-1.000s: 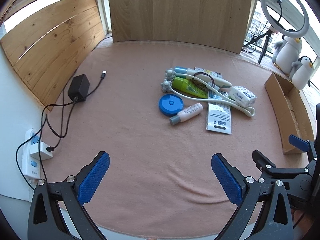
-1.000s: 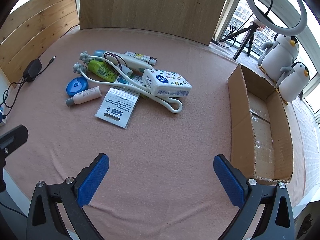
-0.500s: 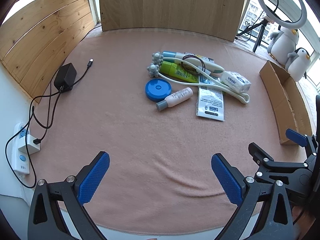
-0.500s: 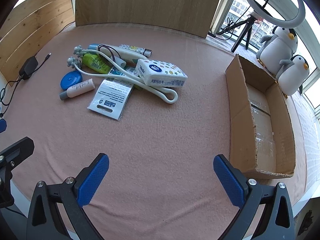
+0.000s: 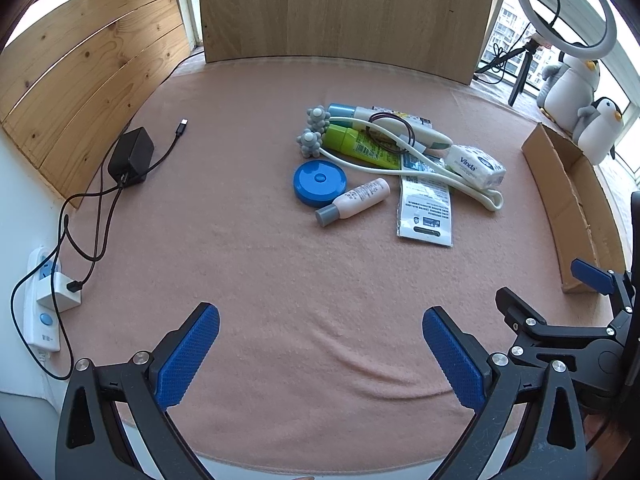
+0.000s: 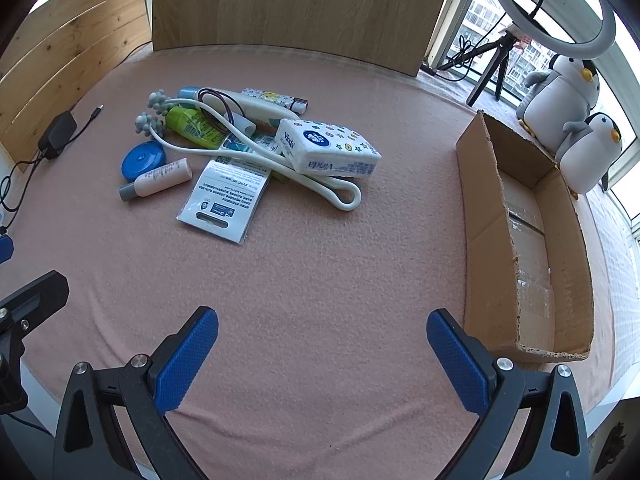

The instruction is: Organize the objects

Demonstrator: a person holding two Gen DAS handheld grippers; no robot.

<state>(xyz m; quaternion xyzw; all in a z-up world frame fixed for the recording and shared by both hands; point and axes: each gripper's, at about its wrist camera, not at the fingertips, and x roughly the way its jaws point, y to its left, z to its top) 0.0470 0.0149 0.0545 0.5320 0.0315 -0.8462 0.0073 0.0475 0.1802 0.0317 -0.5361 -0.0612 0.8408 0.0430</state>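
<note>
counts: 1 cardboard box (image 6: 486,216), 1 tissue pack (image 6: 330,148), 1 blue round case (image 6: 142,159), 1 small pink bottle (image 6: 160,178), 1 green tube (image 6: 192,124), 1 white packet (image 6: 224,200), 1 white roller massager (image 6: 340,196), 2 penguin plushies (image 6: 560,92), 1 ring light (image 6: 550,8), 1 black charger (image 5: 132,156), 1 power strip (image 5: 40,304).

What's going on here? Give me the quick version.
A person holds a two-finger gripper in each hand over a pink cloth-covered table. Both the left gripper and the right gripper are open and hold nothing. A pile of small items, including a tissue pack, a blue round case and a small bottle, lies untouched. The cardboard box to the right has nothing in it, so sorting has not begun.
</note>
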